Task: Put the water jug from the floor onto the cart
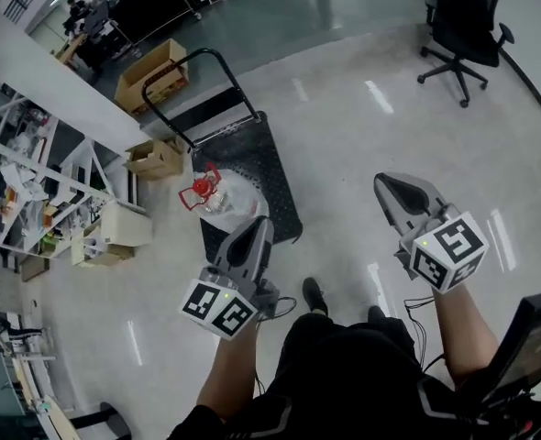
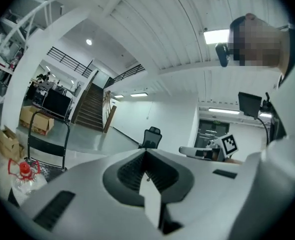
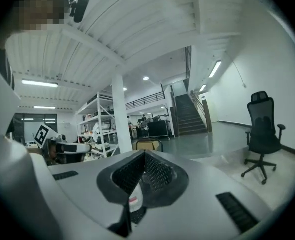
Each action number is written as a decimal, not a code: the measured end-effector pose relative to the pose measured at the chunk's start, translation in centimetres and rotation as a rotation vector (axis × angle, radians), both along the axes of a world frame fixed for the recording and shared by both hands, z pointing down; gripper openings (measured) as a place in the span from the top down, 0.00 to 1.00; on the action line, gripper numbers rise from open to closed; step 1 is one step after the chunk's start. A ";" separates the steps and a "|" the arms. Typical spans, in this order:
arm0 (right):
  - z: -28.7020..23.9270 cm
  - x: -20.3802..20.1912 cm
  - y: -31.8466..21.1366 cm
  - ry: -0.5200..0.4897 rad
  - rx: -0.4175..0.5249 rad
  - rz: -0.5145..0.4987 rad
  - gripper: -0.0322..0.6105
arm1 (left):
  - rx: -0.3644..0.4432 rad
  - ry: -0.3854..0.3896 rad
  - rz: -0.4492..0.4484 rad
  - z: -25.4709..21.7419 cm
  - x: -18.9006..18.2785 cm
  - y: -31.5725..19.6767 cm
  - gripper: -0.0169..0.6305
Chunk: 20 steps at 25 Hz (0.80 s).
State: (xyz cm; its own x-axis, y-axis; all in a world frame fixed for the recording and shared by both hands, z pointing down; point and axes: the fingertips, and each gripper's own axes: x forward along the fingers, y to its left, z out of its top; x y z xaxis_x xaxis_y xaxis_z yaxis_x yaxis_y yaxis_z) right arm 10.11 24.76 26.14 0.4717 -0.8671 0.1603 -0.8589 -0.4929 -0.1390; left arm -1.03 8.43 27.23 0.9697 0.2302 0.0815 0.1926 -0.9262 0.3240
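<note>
The clear water jug [image 1: 223,200] with its red cap and handle stands upright at the near left corner of the black cart deck [image 1: 266,168], as far as the head view shows. In the left gripper view the jug [image 2: 23,180] shows low at the left, below the cart's handle [image 2: 46,118]. My left gripper [image 1: 258,226] hovers just right of the jug, apart from it, jaws shut and empty [image 2: 146,153]. My right gripper [image 1: 386,184] is held over bare floor right of the cart, shut with nothing in it [image 3: 143,154].
A black office chair [image 1: 464,21] stands far right. Cardboard boxes [image 1: 149,73] [image 1: 155,158] lie beyond and left of the cart. White shelving [image 1: 23,191] lines the left side. The person's shoes [image 1: 314,293] are just behind the cart. A dark screen [image 1: 536,337] is at lower right.
</note>
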 end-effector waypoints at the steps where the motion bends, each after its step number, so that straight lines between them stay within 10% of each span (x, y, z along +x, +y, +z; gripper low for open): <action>1: 0.0 -0.5 2.2 0.014 -0.011 -0.012 0.95 | 0.008 0.000 -0.011 0.0 -0.8 2.2 0.98; 7: -0.2 -5.0 10.0 0.065 -0.011 -0.064 0.95 | 0.041 0.023 0.095 -1.4 -6.5 12.6 0.98; 20: 0.3 -24.1 10.1 0.098 -0.054 0.074 0.95 | 0.099 0.042 0.153 0.3 -26.2 13.0 0.98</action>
State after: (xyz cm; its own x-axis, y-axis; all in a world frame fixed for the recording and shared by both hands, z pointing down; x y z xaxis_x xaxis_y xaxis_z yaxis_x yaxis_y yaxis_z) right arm -14.04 34.87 26.41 0.5500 -0.8205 0.1558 -0.8279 -0.5602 -0.0275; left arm -27.25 21.45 27.58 0.9270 0.3681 0.0715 0.3451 -0.9122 0.2211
